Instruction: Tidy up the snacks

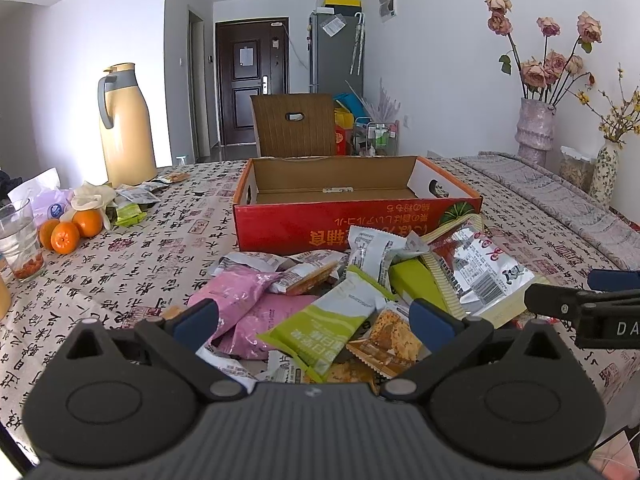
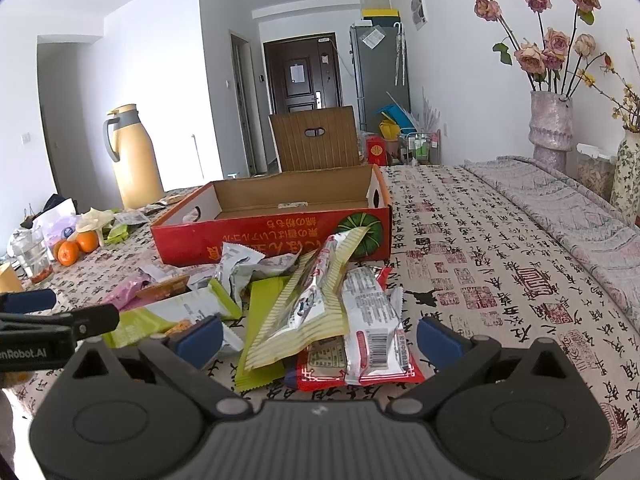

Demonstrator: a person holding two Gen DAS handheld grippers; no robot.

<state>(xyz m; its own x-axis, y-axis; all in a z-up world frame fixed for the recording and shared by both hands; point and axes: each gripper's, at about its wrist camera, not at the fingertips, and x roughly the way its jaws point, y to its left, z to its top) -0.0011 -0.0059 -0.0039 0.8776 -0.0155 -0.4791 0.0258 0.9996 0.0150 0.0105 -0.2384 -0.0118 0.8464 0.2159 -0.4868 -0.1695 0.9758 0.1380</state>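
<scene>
Left fingers (image 1: pixel 314 316): spread wide, holding nothing; a green-and-white packet (image 1: pixel 320 330) lies between them.
Right fingers (image 2: pixel 318 338): spread wide, empty; a striped yellow packet (image 2: pixel 308 312) and a red packet (image 2: pixel 360 356) lie between them.
Snacks: piled on the tabletop (image 2: pixel 500 280), just ahead of both.
Red box (image 1: pixel 352 216): beyond the pile, open, looks empty.
Risk: packets overlap, so one pinch may drag two, or a shiny one may slip out.
Risk: the two sets of fingers are close and may bump.
</scene>
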